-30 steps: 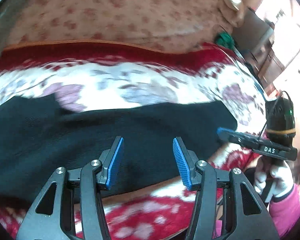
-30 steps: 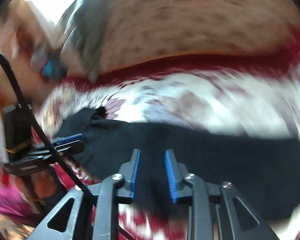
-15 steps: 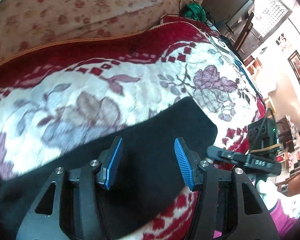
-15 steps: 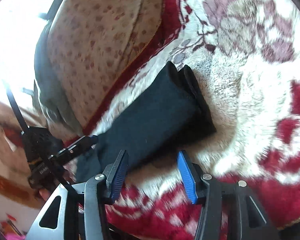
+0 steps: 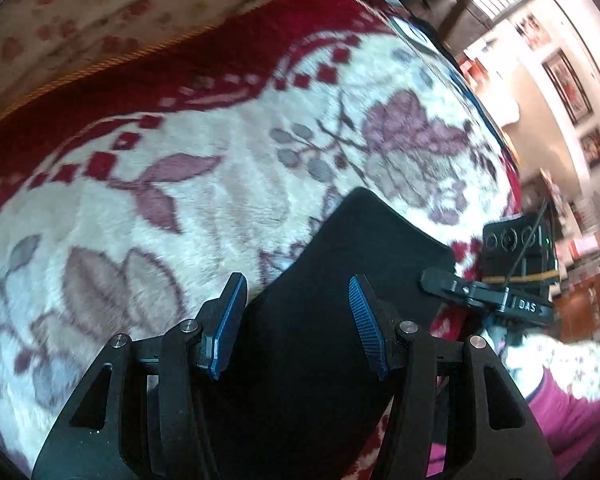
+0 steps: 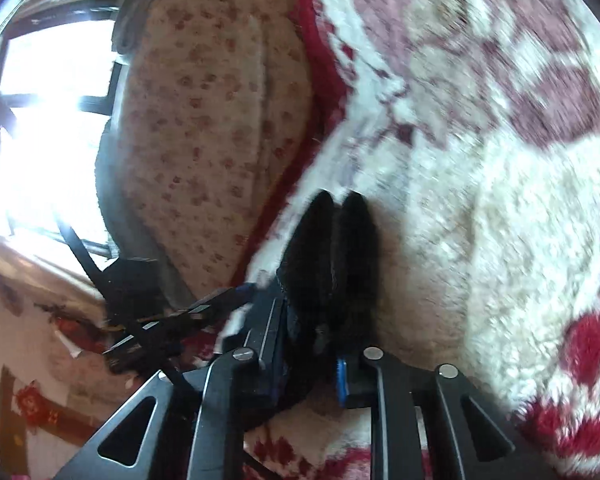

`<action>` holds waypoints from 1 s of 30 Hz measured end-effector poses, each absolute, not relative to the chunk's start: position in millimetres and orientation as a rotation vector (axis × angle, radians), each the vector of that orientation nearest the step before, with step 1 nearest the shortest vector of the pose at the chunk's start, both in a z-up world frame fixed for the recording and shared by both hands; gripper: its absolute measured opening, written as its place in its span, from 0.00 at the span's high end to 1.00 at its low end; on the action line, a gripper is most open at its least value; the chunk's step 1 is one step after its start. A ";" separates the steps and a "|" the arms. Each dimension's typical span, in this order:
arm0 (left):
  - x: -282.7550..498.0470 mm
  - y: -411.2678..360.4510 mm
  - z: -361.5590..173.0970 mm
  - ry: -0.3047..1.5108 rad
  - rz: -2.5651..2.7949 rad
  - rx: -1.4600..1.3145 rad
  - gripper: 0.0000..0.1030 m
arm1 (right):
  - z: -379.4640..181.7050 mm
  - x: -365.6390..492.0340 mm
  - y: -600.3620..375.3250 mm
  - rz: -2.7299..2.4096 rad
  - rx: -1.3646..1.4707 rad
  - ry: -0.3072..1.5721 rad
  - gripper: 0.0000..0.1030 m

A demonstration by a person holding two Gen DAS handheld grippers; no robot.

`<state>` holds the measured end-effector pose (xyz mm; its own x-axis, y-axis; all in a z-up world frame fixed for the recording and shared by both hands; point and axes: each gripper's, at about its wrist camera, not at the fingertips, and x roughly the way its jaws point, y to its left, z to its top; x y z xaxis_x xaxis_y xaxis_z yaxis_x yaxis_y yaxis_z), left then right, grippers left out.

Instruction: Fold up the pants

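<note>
The black pants (image 5: 340, 280) lie folded lengthwise on a red and white floral blanket (image 5: 180, 200). My left gripper (image 5: 296, 320) is open, its blue pads apart just above the pants' middle. In the left wrist view my right gripper (image 5: 440, 280) sits at the pants' near right corner. In the right wrist view my right gripper (image 6: 308, 364) is shut on the end of the pants (image 6: 332, 248), where two stacked layers show edge-on.
A beige flowered cushion (image 6: 204, 120) runs along the far side of the blanket (image 6: 500, 200). A bright window (image 6: 40, 120) is at the left. Furniture and wall pictures (image 5: 568, 88) stand at the far right.
My right gripper moved onto the end of the pants and closed on it. My left gripper drifted along the pants toward that end and stayed open.
</note>
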<state>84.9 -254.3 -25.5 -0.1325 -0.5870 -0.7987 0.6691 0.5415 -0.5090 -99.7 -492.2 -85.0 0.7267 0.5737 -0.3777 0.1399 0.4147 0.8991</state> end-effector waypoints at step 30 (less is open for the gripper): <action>69.2 -290.6 -36.0 1.262 -1.362 0.346 0.85 | -100.6 -91.6 -496.2 0.399 1.262 0.698 0.89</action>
<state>69.2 -290.6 -36.0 -0.2689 -0.5240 -0.8081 0.8457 0.2732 -0.4585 -91.6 -496.2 -100.6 0.7327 0.6300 -0.2572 0.0986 0.2757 0.9562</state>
